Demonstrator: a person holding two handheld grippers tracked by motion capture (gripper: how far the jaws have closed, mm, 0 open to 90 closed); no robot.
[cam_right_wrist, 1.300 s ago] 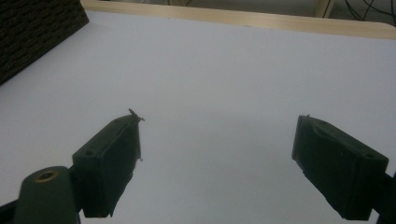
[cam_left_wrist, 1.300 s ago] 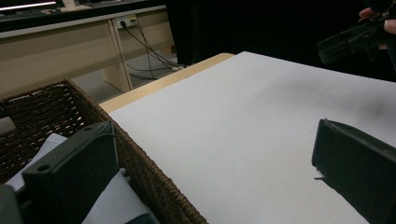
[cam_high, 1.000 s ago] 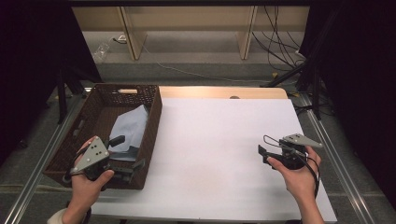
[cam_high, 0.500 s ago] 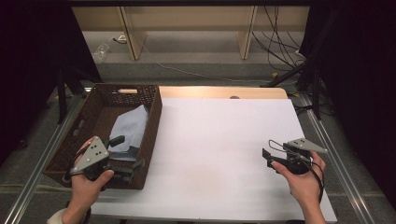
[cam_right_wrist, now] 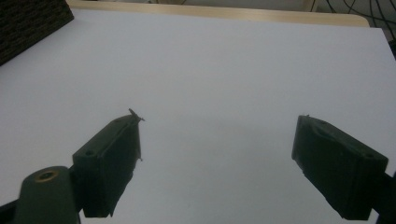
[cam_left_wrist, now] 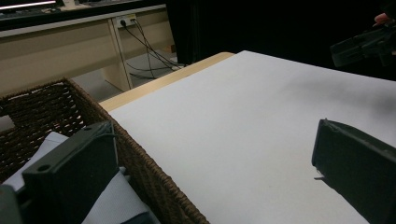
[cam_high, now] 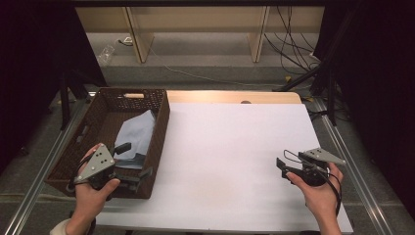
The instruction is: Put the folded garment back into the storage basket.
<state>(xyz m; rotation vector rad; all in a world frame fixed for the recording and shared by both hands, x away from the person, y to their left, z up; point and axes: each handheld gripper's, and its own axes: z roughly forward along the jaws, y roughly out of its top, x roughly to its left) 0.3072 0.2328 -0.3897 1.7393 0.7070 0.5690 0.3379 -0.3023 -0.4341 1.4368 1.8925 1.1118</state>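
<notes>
High view: a folded pale-blue cloth is seen inside the woven brown basket, straddled by the wide-open, empty left gripper, while the right gripper is held open over smooth white tabletop.

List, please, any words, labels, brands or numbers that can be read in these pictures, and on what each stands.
None: no readable text on the wicker basket, the blue-grey cloth inside it, the white table, or either gripper.

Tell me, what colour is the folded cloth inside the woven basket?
Pale blue-grey folded cloth, clearest in the high view.
</notes>
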